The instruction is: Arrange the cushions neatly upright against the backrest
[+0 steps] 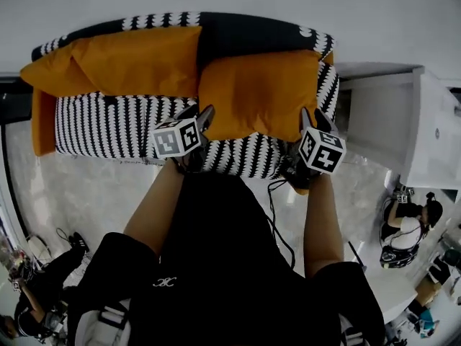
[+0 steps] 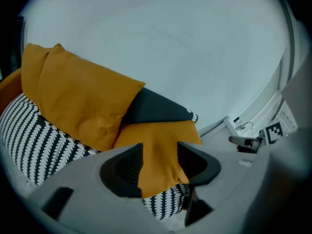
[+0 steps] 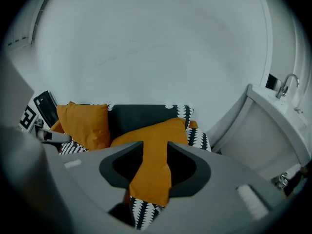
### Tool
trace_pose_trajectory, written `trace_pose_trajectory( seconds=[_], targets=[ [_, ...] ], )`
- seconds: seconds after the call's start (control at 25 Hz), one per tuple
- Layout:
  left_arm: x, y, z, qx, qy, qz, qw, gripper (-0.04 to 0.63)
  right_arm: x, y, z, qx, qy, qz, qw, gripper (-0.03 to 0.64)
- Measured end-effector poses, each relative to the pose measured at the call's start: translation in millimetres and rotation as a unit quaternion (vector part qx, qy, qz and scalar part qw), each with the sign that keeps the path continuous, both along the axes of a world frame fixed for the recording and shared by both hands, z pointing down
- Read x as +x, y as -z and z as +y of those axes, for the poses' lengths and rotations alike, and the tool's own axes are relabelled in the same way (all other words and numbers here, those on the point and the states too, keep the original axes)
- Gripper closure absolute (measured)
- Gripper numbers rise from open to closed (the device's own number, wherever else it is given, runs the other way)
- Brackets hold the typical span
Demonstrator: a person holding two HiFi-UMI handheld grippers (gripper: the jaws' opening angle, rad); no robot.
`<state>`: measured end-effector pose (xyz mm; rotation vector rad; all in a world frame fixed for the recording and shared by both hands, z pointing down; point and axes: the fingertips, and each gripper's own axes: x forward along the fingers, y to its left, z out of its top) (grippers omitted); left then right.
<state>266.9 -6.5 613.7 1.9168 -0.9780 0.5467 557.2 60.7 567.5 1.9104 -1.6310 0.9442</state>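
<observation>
I see the cushion (image 1: 259, 96) upright against the backrest (image 1: 252, 34), its corners loose inside my half-open left claw (image 2: 160, 162) and right claw (image 3: 155, 162). The other cushion (image 1: 130, 60), beyond the left claw, looks askew and is not yet done, I reckon.

Two plain orange cushions with soft, creased covers sit on the sofa. The nearer cushion (image 1: 259, 96) stands upright and fairly square, spanning the gap between the left tongs (image 1: 200, 115) and the right tongs (image 1: 315, 121). Its lower left corner shows between the parted jaws of the left tongs and its lower right corner between the parted jaws of the right tongs. Its top edge rests against the black backrest (image 1: 245, 34) straight ahead of both. The other cushion (image 1: 122, 60) lies well to the left of the left tongs and beyond their tips, tilted and slumped along the backrest. Whether its bulging left end is a fold or another cushion behind it cannot be told.
</observation>
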Motion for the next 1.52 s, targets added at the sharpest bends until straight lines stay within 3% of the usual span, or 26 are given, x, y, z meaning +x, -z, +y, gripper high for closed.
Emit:
trace_pose_trajectory(
  seconds=[0.12,0.36,0.6,0.72,0.84,1.0,1.12,1.24,1.44,1.52],
  targets=[
    [-13,-62,-3,-0.021,-0.002,-0.037,0.9991,0.297,7,-30,-6,-0.021,0.004,0.004,1.000,0.440],
    [-41,-177,-22,-0.058,-0.002,-0.074,0.9956,0.272,15,-95,-24,-0.057,0.026,0.066,0.996,0.413],
    [-53,-269,-30,-0.104,-0.003,-0.068,0.9923,0.273,47,-144,-58,-0.066,0.030,0.114,0.991,0.402],
    [-42,-292,-31,-0.121,-0.006,-0.034,0.9920,0.262,56,-167,-65,-0.082,0.043,0.124,0.988,0.399],
    [-31,-301,-29,-0.135,-0.005,0.015,0.9907,0.277,60,-187,-69,-0.096,0.050,0.127,0.986,0.393],
    [-19,-301,-28,-0.137,-0.009,0.054,0.9890,0.365,57,-206,-71,-0.107,0.046,0.124,0.985,0.436],
    [-12,-295,-22,-0.117,-0.044,0.032,0.9917,0.479,48,-216,-71,-0.125,0.067,0.122,0.982,0.543],
    [-7,-283,-24,-0.085,-0.068,0.013,0.9940,0.546,45,-209,-73,-0.113,0.072,0.122,0.983,0.584],
    [-10,-253,-25,-0.042,-0.118,-0.013,0.9920,0.564,42,-157,-53,-0.048,0.027,0.109,0.992,0.594],
    [-6,-229,-29,-0.019,-0.124,-0.005,0.9920,0.565,47,-137,-40,-0.037,0.003,0.102,0.994,0.594]
  ],
)
